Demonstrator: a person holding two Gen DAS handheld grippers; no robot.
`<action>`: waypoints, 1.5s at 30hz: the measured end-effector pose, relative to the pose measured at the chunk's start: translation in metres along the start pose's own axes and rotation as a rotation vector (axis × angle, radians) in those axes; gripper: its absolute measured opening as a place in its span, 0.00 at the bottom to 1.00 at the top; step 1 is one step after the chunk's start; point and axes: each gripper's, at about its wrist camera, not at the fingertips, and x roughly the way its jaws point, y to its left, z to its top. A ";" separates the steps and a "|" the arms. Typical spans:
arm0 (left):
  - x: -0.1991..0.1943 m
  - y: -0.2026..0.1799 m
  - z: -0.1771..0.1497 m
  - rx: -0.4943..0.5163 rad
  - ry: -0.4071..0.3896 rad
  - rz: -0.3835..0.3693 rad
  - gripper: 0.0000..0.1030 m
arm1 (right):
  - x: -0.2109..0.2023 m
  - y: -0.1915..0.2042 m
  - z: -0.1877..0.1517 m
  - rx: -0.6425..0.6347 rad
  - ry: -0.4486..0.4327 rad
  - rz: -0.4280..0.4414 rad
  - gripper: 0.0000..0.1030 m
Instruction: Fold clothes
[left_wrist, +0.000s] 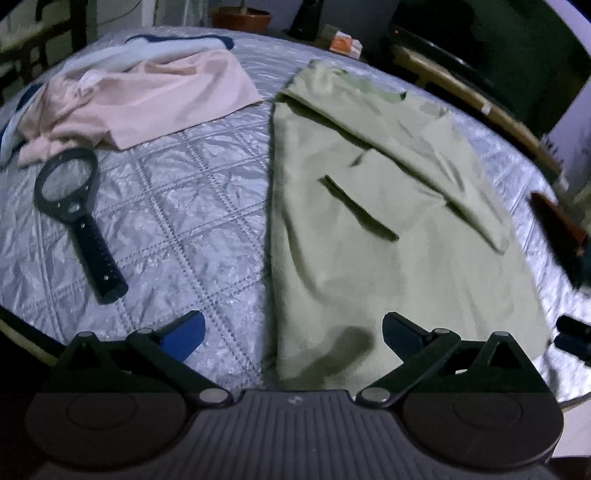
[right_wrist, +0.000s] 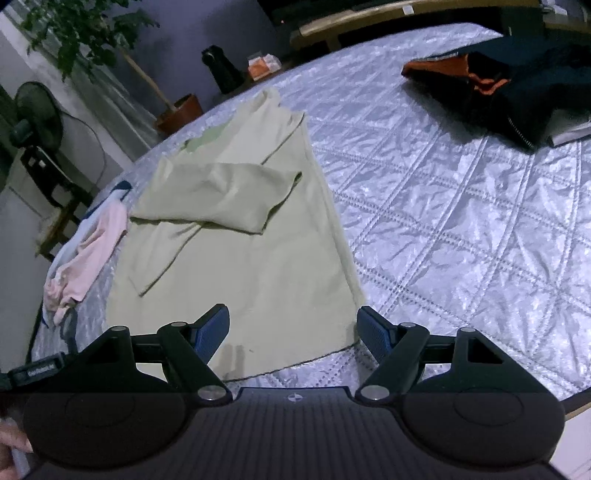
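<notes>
A pale green shirt (left_wrist: 388, 229) lies flat on the quilted silver bedspread (left_wrist: 173, 206), with both sleeves folded in across its body. My left gripper (left_wrist: 291, 332) hovers open over the shirt's near left hem corner, its jaws wide apart and holding nothing. In the right wrist view the same green shirt (right_wrist: 258, 236) stretches away from me. There, my right gripper (right_wrist: 293, 330) is open above the near right hem corner, with nothing between its blue pads. A crumpled pink garment (left_wrist: 147, 99) lies at the far left over a white and blue one (left_wrist: 155, 46).
A black magnifying glass (left_wrist: 79, 218) rests on the bedspread left of the shirt. Dark and orange clothing (right_wrist: 498, 81) is piled at the far right of the bed. A plant pot (right_wrist: 179, 112), a fan (right_wrist: 35, 114) and a black bottle (right_wrist: 221, 70) stand beyond the bed.
</notes>
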 end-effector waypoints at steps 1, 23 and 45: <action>0.000 -0.001 0.000 0.002 -0.002 0.004 0.99 | 0.002 0.000 0.000 -0.003 0.001 0.000 0.79; -0.007 0.020 0.005 -0.014 -0.063 -0.017 0.35 | 0.023 0.014 -0.002 -0.043 -0.009 0.040 0.65; -0.009 0.034 0.009 -0.141 -0.073 -0.084 0.02 | 0.008 0.018 -0.004 -0.035 -0.067 0.113 0.00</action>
